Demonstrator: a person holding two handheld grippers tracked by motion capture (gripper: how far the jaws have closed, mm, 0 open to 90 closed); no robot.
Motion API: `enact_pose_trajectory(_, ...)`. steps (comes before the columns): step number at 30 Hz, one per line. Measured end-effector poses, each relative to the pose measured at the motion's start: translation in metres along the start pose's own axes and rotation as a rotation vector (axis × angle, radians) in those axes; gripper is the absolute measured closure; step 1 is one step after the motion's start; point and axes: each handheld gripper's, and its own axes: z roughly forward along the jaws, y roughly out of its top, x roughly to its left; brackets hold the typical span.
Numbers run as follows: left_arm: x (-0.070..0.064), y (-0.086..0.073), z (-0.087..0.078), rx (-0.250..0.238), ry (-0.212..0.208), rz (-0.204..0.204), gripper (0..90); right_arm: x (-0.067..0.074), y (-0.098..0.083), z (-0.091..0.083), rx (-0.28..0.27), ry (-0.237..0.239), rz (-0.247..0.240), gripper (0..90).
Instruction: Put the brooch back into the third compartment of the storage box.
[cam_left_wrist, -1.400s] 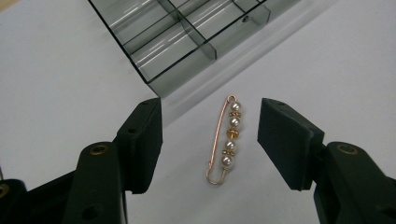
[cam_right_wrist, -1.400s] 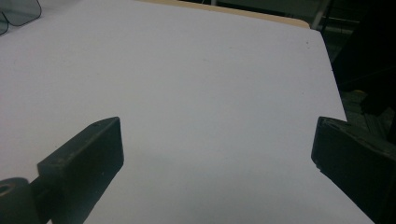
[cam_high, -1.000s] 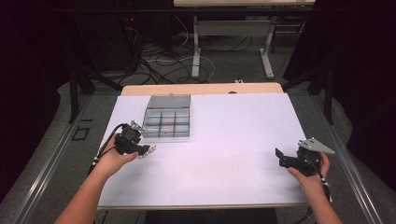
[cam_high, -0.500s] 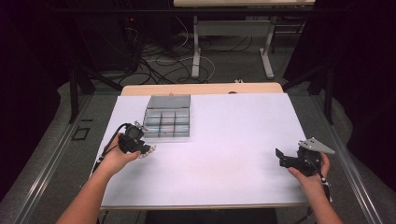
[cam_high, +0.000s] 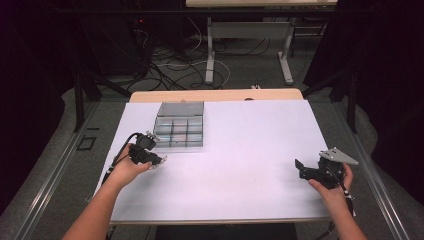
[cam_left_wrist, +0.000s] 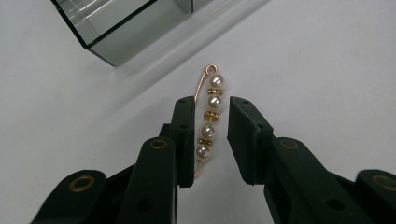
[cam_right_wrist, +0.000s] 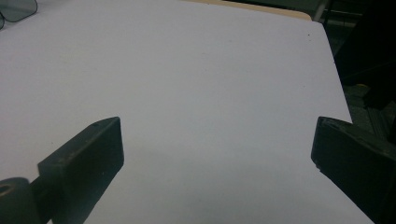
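Note:
A gold-wire pin strung with pearl beads (cam_left_wrist: 209, 122) lies flat on the white table just before the clear box. My left gripper (cam_left_wrist: 212, 101) points down over it with one jaw on each side. Its jaws have just been closing. The left jaw stands against the beads, while a narrow gap remains at the right jaw. In the high view this gripper (cam_high: 156, 159) sits at the box's near left corner. My right gripper (cam_high: 301, 169) rests low at the table's right side, jaws wide apart (cam_right_wrist: 217, 149) with bare table between them.
A clear compartment box (cam_high: 180, 145) stands at the table's back left; its corner (cam_left_wrist: 116, 32) is just beyond the pin. The white table (cam_high: 240, 150) stretches between the two hands. Table legs and cables fill the dark floor behind.
Both hands keep nearly the same places. The left gripper has edged slightly right, toward the box's near corner.

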Motion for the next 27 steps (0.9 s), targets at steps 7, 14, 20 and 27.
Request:
enact_pose_trajectory(7,0.000,0.000,0.006,0.020,-0.013,0.000,76.0,0.000,0.000,0.000,0.002,-0.002,-0.002,2.2)
enact_pose_trajectory(14,0.001,0.000,0.011,0.031,-0.009,0.012,76.5,0.000,0.000,0.000,0.001,0.001,0.001,2.1)
enact_pose_trajectory(20,0.003,-0.001,0.015,0.036,-0.006,0.003,76.4,0.000,0.000,0.000,0.003,-0.004,-0.001,2.1)
enact_pose_trajectory(27,0.003,-0.003,0.019,0.046,-0.018,0.004,77.0,0.000,0.000,0.000,0.005,-0.001,-0.004,2.2)
